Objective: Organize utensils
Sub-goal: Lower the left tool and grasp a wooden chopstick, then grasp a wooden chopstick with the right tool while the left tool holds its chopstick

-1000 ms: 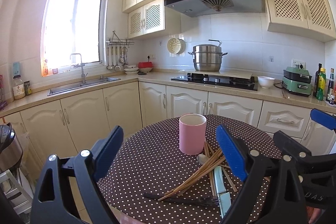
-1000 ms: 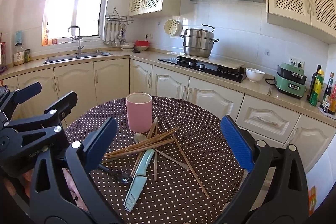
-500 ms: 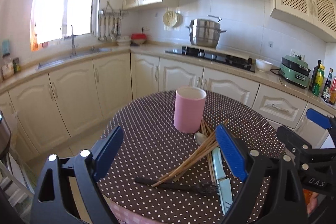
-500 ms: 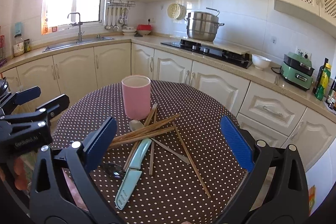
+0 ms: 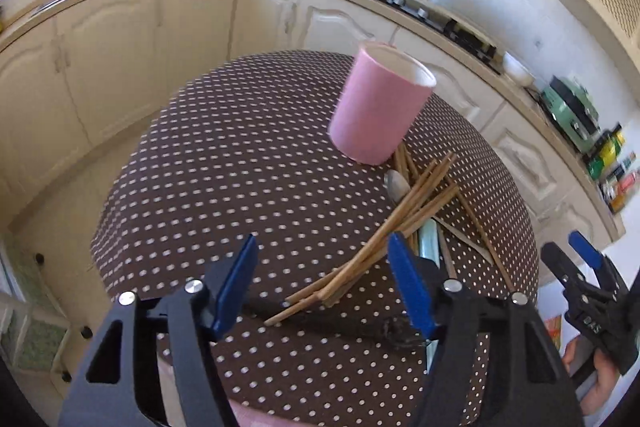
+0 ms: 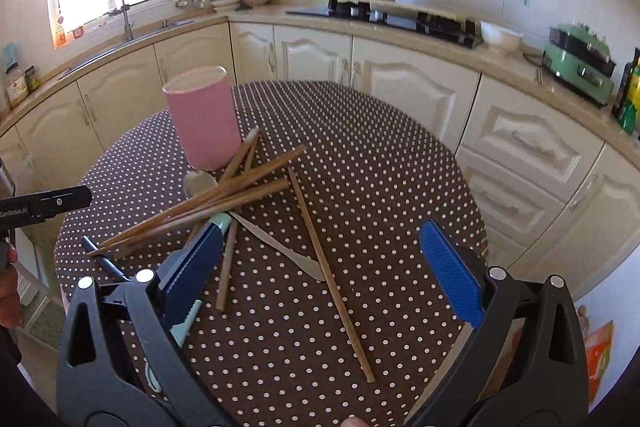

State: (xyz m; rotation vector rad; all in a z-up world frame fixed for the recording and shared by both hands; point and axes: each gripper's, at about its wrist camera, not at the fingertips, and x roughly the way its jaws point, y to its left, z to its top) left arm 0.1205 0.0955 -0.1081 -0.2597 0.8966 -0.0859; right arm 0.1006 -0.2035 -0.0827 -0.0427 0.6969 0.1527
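Bamboo, left wrist view: a loose bundle of chopsticks [image 5: 404, 223] lies crossed on the dotted tablecloth [image 5: 240, 163], near ends between the blue pads.
Left gripper [image 5: 324, 285]: jaws closing, pads not yet touching anything; chopstick tips and a dark fork [image 5: 360, 325] lie between them.
Holder: the pink cup [image 5: 380, 109] stands upright just behind the pile, touching the far chopstick ends.
Right wrist view: right gripper [image 6: 320, 263] spread wide and empty above a lone chopstick [image 6: 332, 275] and a pale knife blade [image 6: 280, 247].
Also there: a spoon [image 6: 198, 183] and a mint knife handle [image 6: 218, 223] under the sticks.
Advice: probably pinch few sticks near one end, square to them, to avoid catching the fork.
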